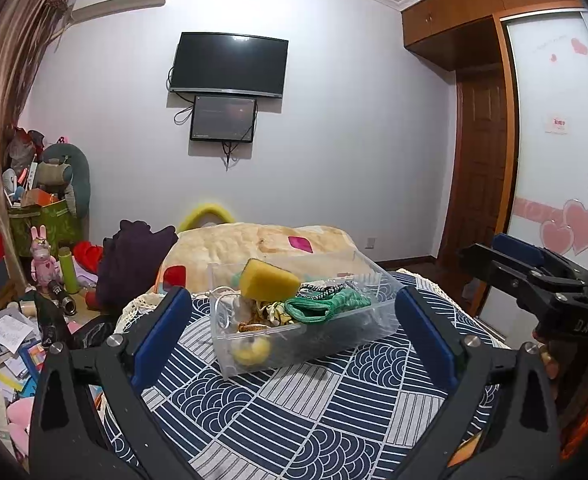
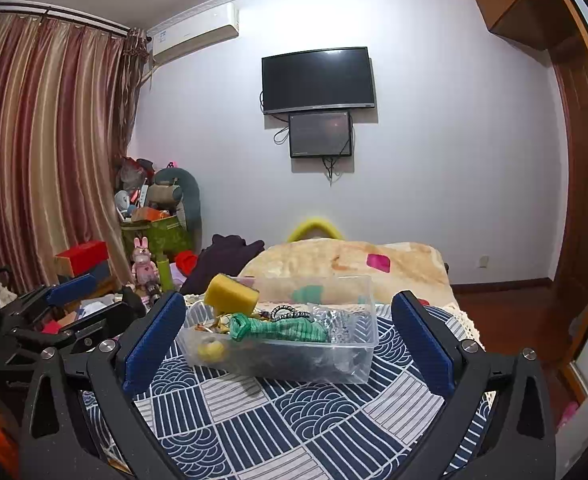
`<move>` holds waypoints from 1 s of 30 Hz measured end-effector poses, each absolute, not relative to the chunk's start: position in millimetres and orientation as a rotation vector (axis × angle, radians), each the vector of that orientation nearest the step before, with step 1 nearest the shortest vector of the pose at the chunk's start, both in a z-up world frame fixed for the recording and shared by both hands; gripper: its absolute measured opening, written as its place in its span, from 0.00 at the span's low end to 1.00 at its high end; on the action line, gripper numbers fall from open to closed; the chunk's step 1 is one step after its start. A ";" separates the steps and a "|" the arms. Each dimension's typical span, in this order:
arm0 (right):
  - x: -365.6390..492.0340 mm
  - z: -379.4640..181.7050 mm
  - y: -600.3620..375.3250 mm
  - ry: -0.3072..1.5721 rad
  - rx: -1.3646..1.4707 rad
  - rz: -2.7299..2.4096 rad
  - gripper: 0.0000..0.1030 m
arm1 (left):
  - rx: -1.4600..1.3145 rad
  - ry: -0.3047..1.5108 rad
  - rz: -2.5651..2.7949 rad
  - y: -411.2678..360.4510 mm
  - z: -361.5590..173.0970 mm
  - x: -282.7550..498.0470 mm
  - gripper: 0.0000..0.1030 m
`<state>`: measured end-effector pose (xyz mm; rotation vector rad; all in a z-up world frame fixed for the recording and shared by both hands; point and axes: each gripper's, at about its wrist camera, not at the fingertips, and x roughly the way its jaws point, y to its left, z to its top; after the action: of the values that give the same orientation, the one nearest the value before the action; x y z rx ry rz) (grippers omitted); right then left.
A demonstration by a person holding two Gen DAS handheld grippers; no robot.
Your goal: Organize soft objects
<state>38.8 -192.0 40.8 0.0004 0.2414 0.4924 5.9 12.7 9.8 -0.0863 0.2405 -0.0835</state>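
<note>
Left wrist view: left gripper (image 1: 294, 320) jaws spread wide, grasping nothing, hovering just short of the clear plastic bin (image 1: 378, 320) on the blue-and-white patterned cloth (image 1: 294, 412). In the bin — yellow sponge (image 1: 267, 280) on top, green knitted cord (image 1: 326, 305) draped beside it. Right gripper (image 1: 506, 256) off to the bin's right; its jaw state is unclear here. Right wrist view: right gripper (image 2: 289, 336) jaws released, empty, the bin (image 2: 358, 344) between its fingers' line — sponge (image 2: 231, 294) at the bin's left end, cord (image 2: 277, 328) across the middle.

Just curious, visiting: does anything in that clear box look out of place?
The yellow sponge sits tilted atop the pile, poking above the rim of the box; a green knit piece droops over the front wall.
</note>
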 end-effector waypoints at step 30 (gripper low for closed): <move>36.9 37.2 -189.1 0.269 0.013 0.495 1.00 | -0.104 0.254 -0.128 10.9 11.8 5.2 1.00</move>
<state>36.9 -189.1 37.2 0.0128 0.2688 0.4949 5.2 10.9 11.8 -0.1036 0.2539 -0.1283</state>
